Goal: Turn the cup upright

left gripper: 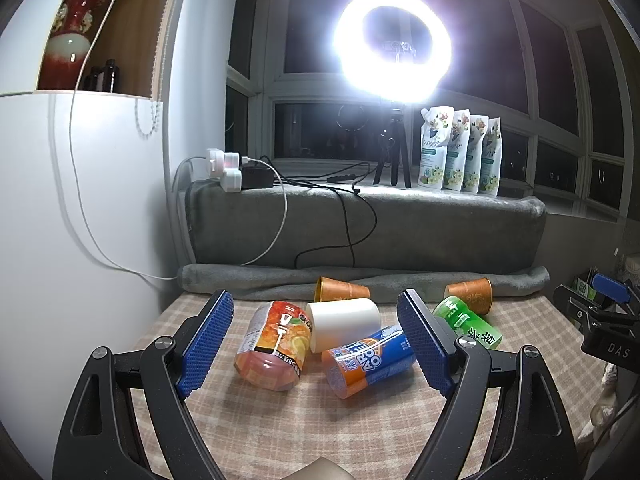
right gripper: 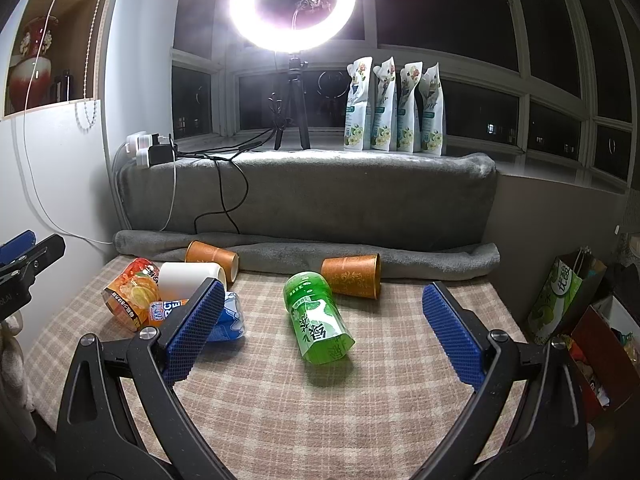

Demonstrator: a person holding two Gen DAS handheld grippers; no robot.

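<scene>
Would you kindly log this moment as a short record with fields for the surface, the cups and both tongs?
surface: checked cloth over the table
cups on their sides: green cup, white cup, two brown paper cups, red-orange cup, blue-orange cup
cups upright: none
left tongs: open, holding nothing, facing the left cluster
right tongs: open, holding nothing, green cup lying between the fingers' line
backdrop: ring light, grey blanket
</scene>
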